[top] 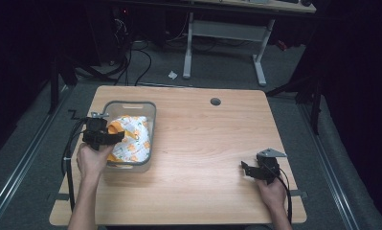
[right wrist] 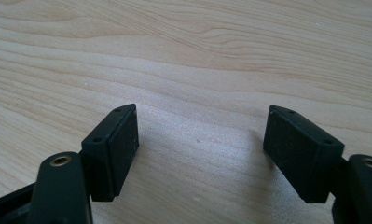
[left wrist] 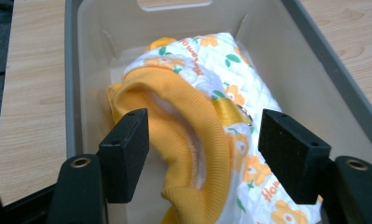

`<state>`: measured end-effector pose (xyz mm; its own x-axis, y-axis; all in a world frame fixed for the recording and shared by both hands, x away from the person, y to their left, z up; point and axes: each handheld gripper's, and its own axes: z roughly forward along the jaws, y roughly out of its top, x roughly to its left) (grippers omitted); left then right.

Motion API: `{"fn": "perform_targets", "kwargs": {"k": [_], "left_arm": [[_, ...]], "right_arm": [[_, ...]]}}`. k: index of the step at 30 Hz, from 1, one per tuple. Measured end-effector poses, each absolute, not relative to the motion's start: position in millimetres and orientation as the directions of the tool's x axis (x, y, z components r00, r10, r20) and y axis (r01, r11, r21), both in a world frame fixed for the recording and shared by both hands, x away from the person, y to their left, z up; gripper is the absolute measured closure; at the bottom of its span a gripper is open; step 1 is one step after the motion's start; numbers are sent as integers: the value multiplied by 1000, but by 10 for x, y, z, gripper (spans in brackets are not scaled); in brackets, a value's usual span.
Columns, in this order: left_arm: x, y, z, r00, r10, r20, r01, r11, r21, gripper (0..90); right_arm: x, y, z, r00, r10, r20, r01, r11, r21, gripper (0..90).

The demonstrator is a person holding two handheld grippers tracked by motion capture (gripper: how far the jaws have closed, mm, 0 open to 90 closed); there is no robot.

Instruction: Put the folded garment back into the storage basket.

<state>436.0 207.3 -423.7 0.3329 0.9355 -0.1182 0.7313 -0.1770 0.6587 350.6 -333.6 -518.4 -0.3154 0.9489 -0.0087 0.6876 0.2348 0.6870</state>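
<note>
**Left gripper over bin with garment; right gripper idle on table**

Left side: the left gripper (top: 113, 138) sits over the near-left part of a grey plastic bin (top: 151, 109), held by the person's left hand (top: 92, 159). Its jaws stand wide apart. In the left gripper view the jaws straddle a bunched garment (left wrist: 207, 121), white quilted fabric with an orange flower print and orange ribbed trim. The ribbed orange edge (left wrist: 188, 116) rises between the two pads; the left pad (left wrist: 127, 149) lies just beside it, the right pad well clear of the cloth. Whether the left pad touches the fabric, cannot tell. The garment lies inside the bin, ahead of and below the jaws, reaching toward the bin's far wall with its handle cut-out (left wrist: 174, 3).

Centre: bare wooden table (top: 212, 139), with a round cable hole (top: 215, 101) near the far edge.

Right side: the right gripper (top: 246, 168), in the person's right hand (top: 273, 189), rests low near the table's near-right corner, pointing left. Right gripper view: jaws spread wide, bare wood grain (right wrist: 197, 70) between and beyond them, nothing held.
</note>
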Motion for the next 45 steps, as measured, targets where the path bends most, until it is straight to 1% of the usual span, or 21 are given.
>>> {"fn": "perform_targets", "kwargs": {"k": [3,11,13,22,45], "left_arm": [[4341,2051,-4224,340,933,-117,720,-178,671,331],[4246,1932,-4151,391,908,-151,676,-172,717,330],[4208,1869,-4121,412,896,-164,664,-171,728,343],[4129,1713,-4040,460,870,-176,631,-181,754,349],[3983,1513,-3900,533,827,-178,569,-195,799,353]], "right_arm": [[3506,-3336,-5184,-316,949,-9,688,235,687,267],[3506,-3336,-5184,-315,949,-9,688,235,687,268],[3506,-3336,-5184,-315,949,-8,688,235,687,267],[3506,-3336,-5184,-315,949,-9,688,235,687,267],[3506,-3336,-5185,-317,949,-9,687,236,688,267]]}}
